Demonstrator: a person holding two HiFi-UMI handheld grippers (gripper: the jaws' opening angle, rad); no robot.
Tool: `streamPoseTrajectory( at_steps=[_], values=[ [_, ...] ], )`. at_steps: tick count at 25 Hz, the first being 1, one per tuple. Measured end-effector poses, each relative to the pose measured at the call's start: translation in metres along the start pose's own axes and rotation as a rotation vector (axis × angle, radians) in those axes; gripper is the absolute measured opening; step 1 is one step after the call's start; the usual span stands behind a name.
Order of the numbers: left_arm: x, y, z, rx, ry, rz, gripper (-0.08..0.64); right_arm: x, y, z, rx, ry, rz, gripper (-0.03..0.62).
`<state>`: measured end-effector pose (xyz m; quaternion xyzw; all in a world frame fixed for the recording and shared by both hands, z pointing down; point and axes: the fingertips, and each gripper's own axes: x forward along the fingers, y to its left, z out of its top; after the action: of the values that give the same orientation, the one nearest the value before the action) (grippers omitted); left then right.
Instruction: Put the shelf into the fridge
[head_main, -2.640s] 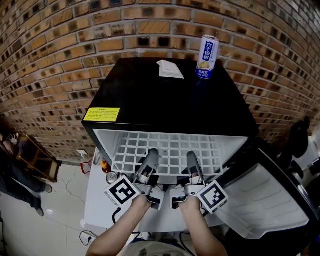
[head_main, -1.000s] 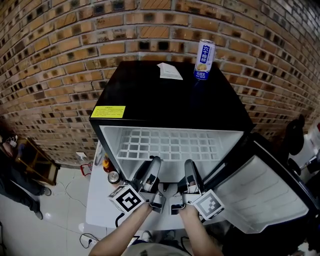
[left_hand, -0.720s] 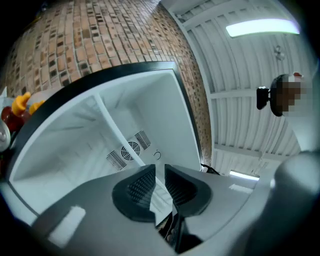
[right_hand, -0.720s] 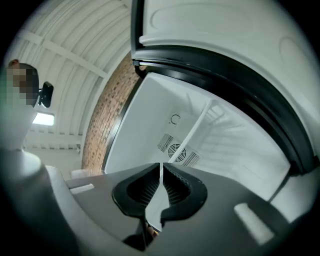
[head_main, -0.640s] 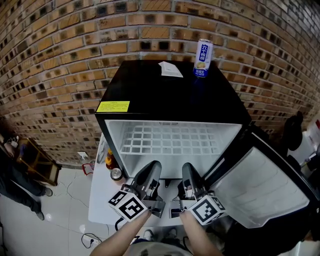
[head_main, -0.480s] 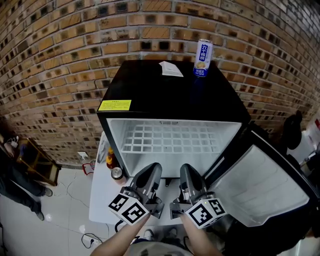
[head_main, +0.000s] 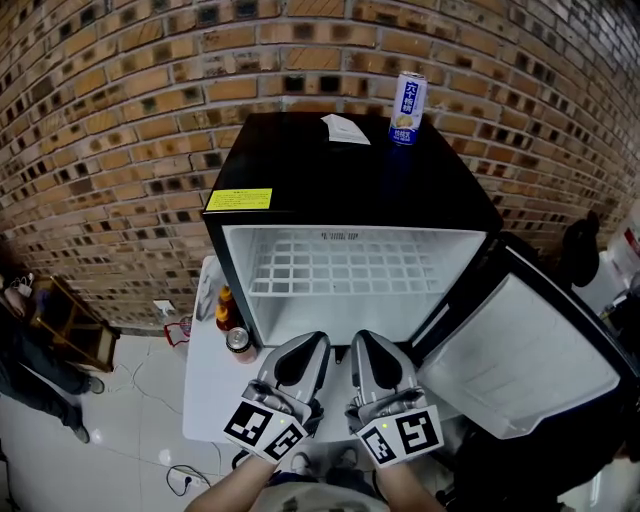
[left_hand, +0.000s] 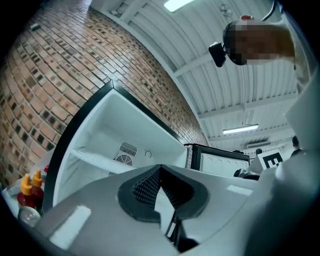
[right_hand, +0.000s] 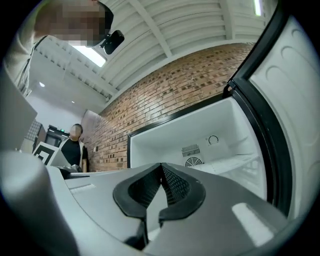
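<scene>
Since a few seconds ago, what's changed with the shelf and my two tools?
The shelf went from sticking out the front to sitting inside the fridge. The left tool and right tool let go of its front edge, pulled back toward you, and are now shut and empty. The can and paper on top and the open door stayed put.

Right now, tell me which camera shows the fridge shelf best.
The head view: it looks down on the white grid shelf inside the fridge. The left gripper view shows it only edge-on, as a thin ledge; the right gripper view shows only part of it.
</scene>
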<state>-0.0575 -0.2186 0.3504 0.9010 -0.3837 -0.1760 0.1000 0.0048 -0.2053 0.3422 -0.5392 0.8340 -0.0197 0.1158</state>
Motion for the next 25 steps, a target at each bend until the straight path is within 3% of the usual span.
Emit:
streamPoseTrajectory(
  at_steps=[7,14,25],
  values=[
    [-0.017,-0.005,-0.002,0.008,0.013,-0.014,0.000,-0.010,0.019,0.002,-0.072,0.017,-0.012,0.000],
    [-0.036,-0.020,0.006,0.064,-0.004,0.043,0.000,-0.029,0.039,0.007,-0.105,0.026,0.020,0.001],
    [-0.067,-0.116,0.009,0.190,-0.052,0.105,0.000,-0.116,0.049,0.050,-0.204,-0.021,0.025,0.002]
  ],
)
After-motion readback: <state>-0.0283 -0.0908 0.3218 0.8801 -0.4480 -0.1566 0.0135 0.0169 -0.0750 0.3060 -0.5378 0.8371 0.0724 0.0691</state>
